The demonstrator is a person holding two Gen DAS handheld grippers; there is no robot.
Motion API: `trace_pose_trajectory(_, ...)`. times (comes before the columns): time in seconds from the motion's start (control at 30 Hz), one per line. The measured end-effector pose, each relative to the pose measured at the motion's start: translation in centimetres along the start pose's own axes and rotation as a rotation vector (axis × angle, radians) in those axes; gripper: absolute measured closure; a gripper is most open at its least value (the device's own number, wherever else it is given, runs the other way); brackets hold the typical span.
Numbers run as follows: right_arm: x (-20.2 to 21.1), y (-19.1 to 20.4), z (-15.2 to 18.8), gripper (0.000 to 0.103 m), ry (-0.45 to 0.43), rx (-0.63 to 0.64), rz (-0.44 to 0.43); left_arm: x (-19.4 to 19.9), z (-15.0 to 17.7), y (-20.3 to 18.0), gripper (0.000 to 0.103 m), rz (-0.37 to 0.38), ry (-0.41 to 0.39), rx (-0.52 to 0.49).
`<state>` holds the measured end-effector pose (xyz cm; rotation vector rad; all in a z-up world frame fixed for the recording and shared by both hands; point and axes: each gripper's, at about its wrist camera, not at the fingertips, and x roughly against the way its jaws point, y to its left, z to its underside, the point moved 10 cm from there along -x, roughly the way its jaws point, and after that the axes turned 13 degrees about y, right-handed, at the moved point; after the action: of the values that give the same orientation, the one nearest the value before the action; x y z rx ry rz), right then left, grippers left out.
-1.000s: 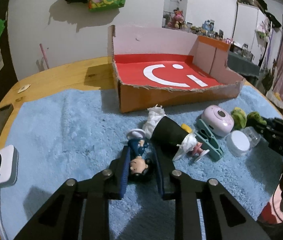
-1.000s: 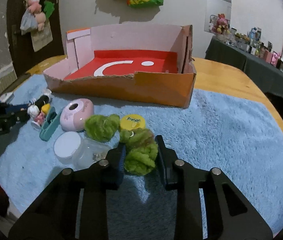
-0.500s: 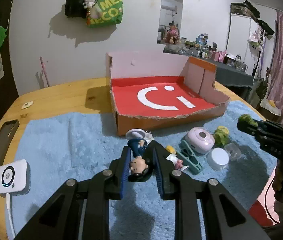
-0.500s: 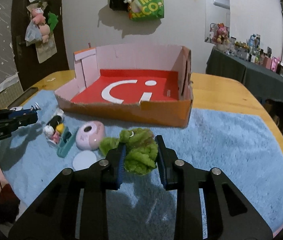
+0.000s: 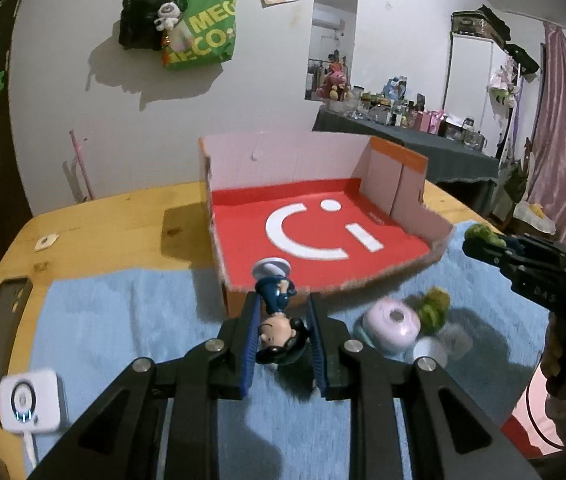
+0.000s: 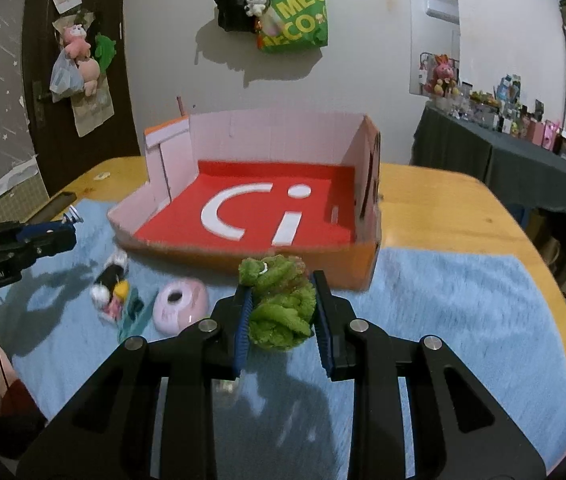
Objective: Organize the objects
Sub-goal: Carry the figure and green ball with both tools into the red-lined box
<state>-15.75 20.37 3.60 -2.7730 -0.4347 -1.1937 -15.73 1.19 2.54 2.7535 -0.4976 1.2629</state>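
My left gripper (image 5: 283, 320) is shut on a small figurine (image 5: 279, 320) with a blue body and black hair, held head-down in the air before the cardboard box (image 5: 403, 184). My right gripper (image 6: 281, 308) is shut on a green fuzzy scrunchie (image 6: 281, 304), lifted in front of the box's (image 6: 283, 128) near wall. The box has a red floor with a white logo and holds nothing. Each gripper shows in the other's view: the right gripper (image 5: 479, 240), the left gripper (image 6: 69, 234).
On the blue mat (image 6: 463, 304) lie a pink round case (image 6: 181, 306), a black-and-white doll (image 6: 111, 280), a teal clip (image 6: 133, 312), a second green scrunchie (image 5: 435, 308) and a white-lidded jar (image 5: 429, 350). A white device (image 5: 29, 400) and a dark phone (image 5: 1, 332) lie left.
Both grippers rose off the mat with their objects and moved toward the box. The figurine and the green scrunchie now hang above the mat near the box's front wall.
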Motion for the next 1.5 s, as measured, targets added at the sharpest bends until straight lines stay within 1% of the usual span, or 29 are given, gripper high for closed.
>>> trace_pose_trajectory(0.13, -1.0, -0.4, -2.6, 0.077, 0.010, 0.026, -0.001, -1.2, -2.1, 0.1, 0.079, 0.015, 0.022, -0.015)
trace_pose_trajectory(0.23, -2.9, -0.8, -4.1, 0.077, 0.063, 0.059, -0.007, -2.5, -3.6, 0.2, 0.079, 0.017, 0.050, -0.041)
trace_pose_trajectory(0.33, -5.1, -1.2, -5.1, 0.077, 0.130, 0.092, -0.007, -4.6, -4.5, 0.1, 0.079, 0.024, 0.104, -0.079)
trace_pose_trajectory(0.43, -7.0, -1.5, -5.2, 0.077, 0.207, 0.115, -0.024, -6.5, -4.9, 0.2, 0.079, 0.027, 0.157, -0.105)
trace_pose_trajectory(0.5, -8.2, -1.7, -5.3, 0.077, 0.251, 0.144, -0.014, -7.7, -4.9, 0.3, 0.079, 0.018, 0.191, -0.123)
trace_pose_trajectory(0.63, -10.1, -1.8, -4.9, 0.077, 0.349, 0.182, -0.031, -10.1, -4.6, 0.6, 0.079, -0.015, 0.255, -0.169)
trace_pose_trajectory(0.73, -11.3, -2.0, -4.3, 0.077, 0.406, 0.217, -0.013, -11.2, -4.2, 0.6, 0.079, -0.023, 0.291, -0.202)
trace_pose_trajectory(0.83, -12.3, -2.1, -3.7, 0.077, 0.457, 0.229, -0.020, -11.9, -4.0, 0.5, 0.079, -0.039, 0.308, -0.235)
trace_pose_trajectory(0.97, -12.5, -1.7, -3.5, 0.077, 0.477, 0.261, -0.024, -12.7, -3.8, 0.2, 0.079, -0.042, 0.339, -0.271)
trace_pose_trajectory(1.07, -12.8, -1.7, -3.2, 0.077, 0.497, 0.301, -0.006, -13.0, -3.8, 0.1, 0.079, -0.054, 0.354, -0.306)
trace_pose_trajectory(1.17, -12.8, -1.8, -3.1, 0.077, 0.518, 0.318, -0.010, -13.4, -3.9, 0.0, 0.079, -0.048, 0.377, -0.324)
trace_pose_trajectory(1.37, -12.5, -2.3, -2.9, 0.076, 0.544, 0.329, -0.017, -13.5, -4.2, 0.1, 0.078, -0.026, 0.402, -0.333)
trace_pose_trajectory(1.5, -12.1, -2.5, -2.8, 0.076, 0.546, 0.332, -0.013, -13.3, -4.2, 0.1, 0.078, -0.032, 0.401, -0.345)
